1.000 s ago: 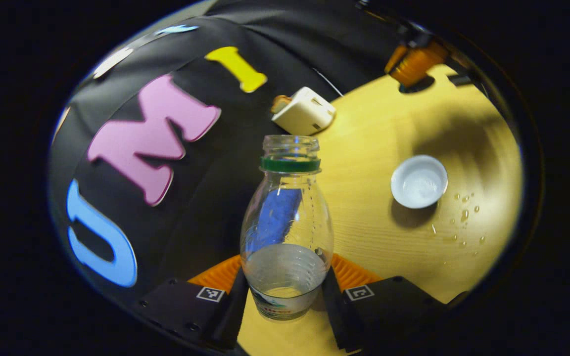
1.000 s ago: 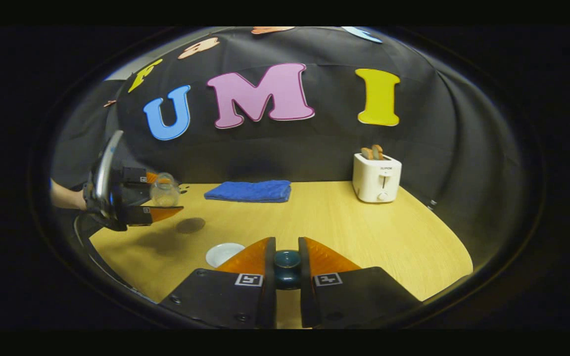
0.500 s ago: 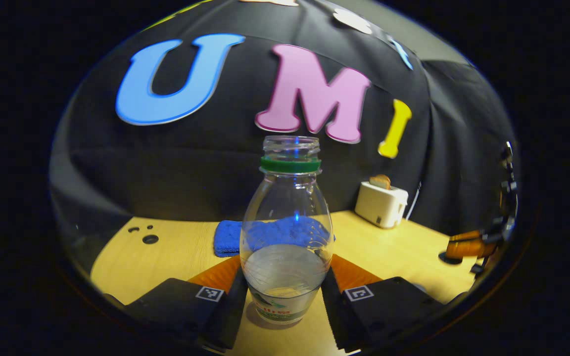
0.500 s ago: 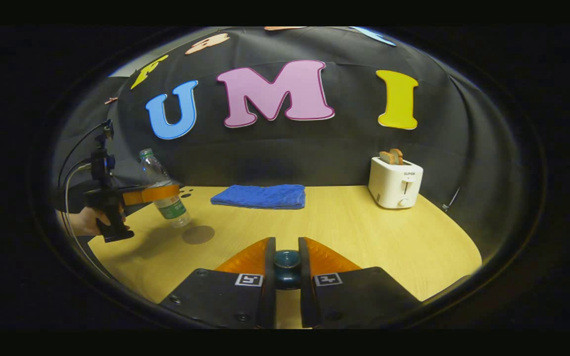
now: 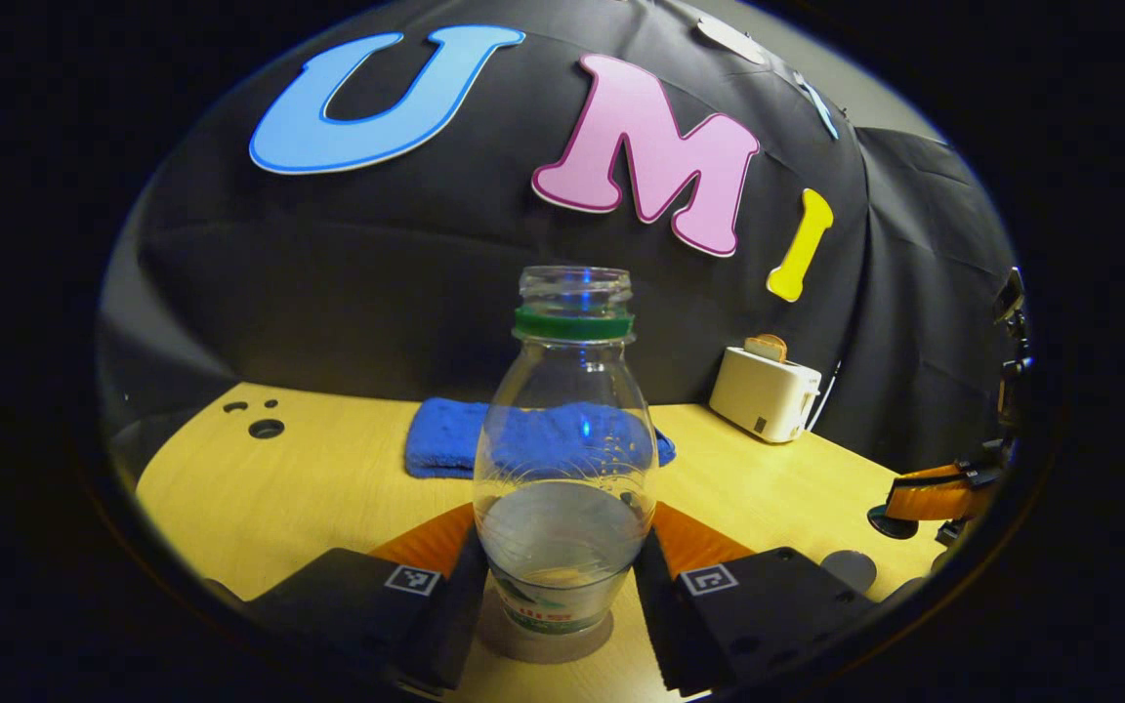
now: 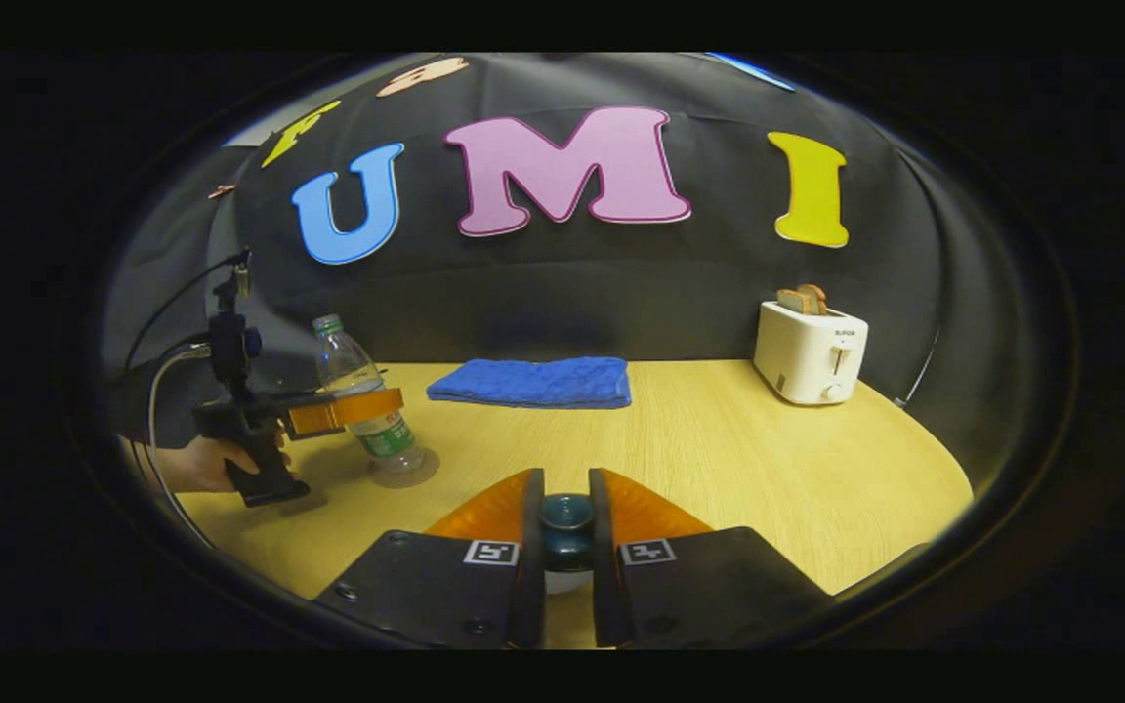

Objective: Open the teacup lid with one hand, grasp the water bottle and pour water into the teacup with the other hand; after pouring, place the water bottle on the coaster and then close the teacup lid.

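A clear water bottle (image 5: 567, 459) with a green neck ring and no cap stands upright on the round brown coaster (image 5: 543, 640), a little water in its base. My left gripper (image 5: 562, 537) is shut on its lower body. In the right gripper view the bottle (image 6: 367, 405), coaster (image 6: 406, 475) and left gripper (image 6: 343, 412) sit at the left, held by a hand (image 6: 196, 467). My right gripper (image 6: 565, 483) is shut on the dark teal knob of the teacup lid (image 6: 565, 525). A pale round rim (image 5: 848, 569), probably the teacup, lies under the right gripper (image 5: 934, 493).
A folded blue towel (image 6: 531, 381) lies at the back of the wooden table (image 6: 719, 459). A white toaster (image 6: 812, 351) with bread stands at the back right. Small dark holes (image 5: 265, 428) mark the table's far left.
The left gripper swung the bottle from tilted to upright and lowered it onto the coaster. The right gripper kept its hold on the lid and shifted slightly left.
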`<state>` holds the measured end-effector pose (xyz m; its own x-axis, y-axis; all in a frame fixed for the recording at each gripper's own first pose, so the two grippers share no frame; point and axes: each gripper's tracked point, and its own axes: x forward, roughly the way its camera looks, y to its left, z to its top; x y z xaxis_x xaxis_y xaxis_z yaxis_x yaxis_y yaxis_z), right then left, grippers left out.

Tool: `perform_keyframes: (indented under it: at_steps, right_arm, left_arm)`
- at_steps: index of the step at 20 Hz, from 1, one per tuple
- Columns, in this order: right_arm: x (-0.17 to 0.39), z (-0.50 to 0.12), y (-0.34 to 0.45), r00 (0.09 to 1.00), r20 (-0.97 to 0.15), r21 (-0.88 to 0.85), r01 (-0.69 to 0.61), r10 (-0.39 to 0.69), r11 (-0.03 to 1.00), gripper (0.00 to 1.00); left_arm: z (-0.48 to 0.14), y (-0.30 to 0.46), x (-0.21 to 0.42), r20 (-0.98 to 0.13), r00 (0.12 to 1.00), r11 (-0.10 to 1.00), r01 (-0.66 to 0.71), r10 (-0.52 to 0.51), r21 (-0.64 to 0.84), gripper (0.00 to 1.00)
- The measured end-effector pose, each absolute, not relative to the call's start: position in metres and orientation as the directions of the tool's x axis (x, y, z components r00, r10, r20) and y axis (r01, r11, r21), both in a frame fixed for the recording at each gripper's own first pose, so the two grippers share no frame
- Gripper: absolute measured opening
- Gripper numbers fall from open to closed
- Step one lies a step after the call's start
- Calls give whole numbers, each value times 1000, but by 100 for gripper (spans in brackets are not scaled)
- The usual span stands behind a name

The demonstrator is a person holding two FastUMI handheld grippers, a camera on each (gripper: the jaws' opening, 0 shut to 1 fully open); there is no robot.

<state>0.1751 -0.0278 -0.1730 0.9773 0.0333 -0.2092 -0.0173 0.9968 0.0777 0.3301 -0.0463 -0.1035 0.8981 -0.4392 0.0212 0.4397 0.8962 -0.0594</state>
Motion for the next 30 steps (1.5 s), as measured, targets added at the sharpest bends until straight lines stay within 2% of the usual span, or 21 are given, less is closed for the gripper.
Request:
perform_keyframes:
  at_steps: [1, 2, 3, 4, 10, 11, 12, 13, 14, 16, 17, 21, 22, 27, 28, 30]
  right_arm:
    - [175, -174, -28, 977, -211, 77, -16, 32, 997, 23]
    - [175, -176, -27, 976, -214, 77, -15, 31, 997, 18]
    - [174, -177, -27, 976, -217, 77, -15, 32, 997, 28]
    - [175, -177, -26, 975, -218, 76, -15, 32, 997, 23]
    - [170, -180, -24, 973, -227, 62, -32, 46, 998, 23]
    - [168, -180, -24, 973, -228, 61, -33, 46, 998, 23]
    - [167, -180, -24, 972, -228, 62, -34, 48, 998, 23]
    - [167, -180, -23, 972, -230, 64, -37, 51, 997, 23]
    - [166, -180, -22, 971, -234, 70, -42, 58, 997, 18]
    - [164, -176, -22, 971, -230, 70, -45, 60, 997, 18]
    - [162, -175, -22, 971, -229, 65, -46, 60, 997, 23]
    - [161, -177, -25, 968, -241, 53, -56, 68, 997, 23]
    - [162, -177, -26, 968, -241, 49, -57, 67, 997, 28]
    - [161, -177, -25, 969, -238, 43, -63, 72, 997, 28]
    - [162, -177, -24, 969, -237, 41, -65, 73, 997, 23]
    - [164, -180, -21, 969, -235, 43, -73, 81, 996, 23]
  left_arm:
    - [-99, -47, 329, 37, 897, 896, 443, -441, -46, 75]
    - [-102, -48, 330, 30, 896, 896, 443, -442, -34, 76]
    - [-105, -49, 329, 22, 897, 896, 443, -442, -23, 77]
    - [-103, -49, 331, 24, 897, 897, 443, -442, -13, 78]
    - [-103, -50, 325, 6, 900, 900, 435, -435, 1, 82]
    - [-102, -46, 322, 4, 903, 903, 430, -430, 1, 92]
    - [-105, -46, 322, 3, 905, 905, 426, -426, -1, 98]
    - [-105, -43, 321, 0, 906, 906, 423, -423, 0, 98]
    - [-106, -36, 320, -8, 914, 914, 405, -405, 10, 98]
    - [-110, -29, 317, -31, 921, 921, 389, -388, 25, 98]
    - [-110, -29, 312, -37, 917, 917, 399, -398, 22, 97]
    - [-113, -31, 295, -45, 905, 904, 425, -423, 43, 96]
    - [-117, -31, 294, -51, 905, 904, 425, -423, 50, 96]
    - [-123, -34, 283, -67, 905, 906, 423, -421, 18, 96]
    - [-126, -31, 280, -76, 906, 908, 418, -416, 20, 96]
    - [-133, -27, 270, -99, 907, 910, 414, -410, 22, 96]
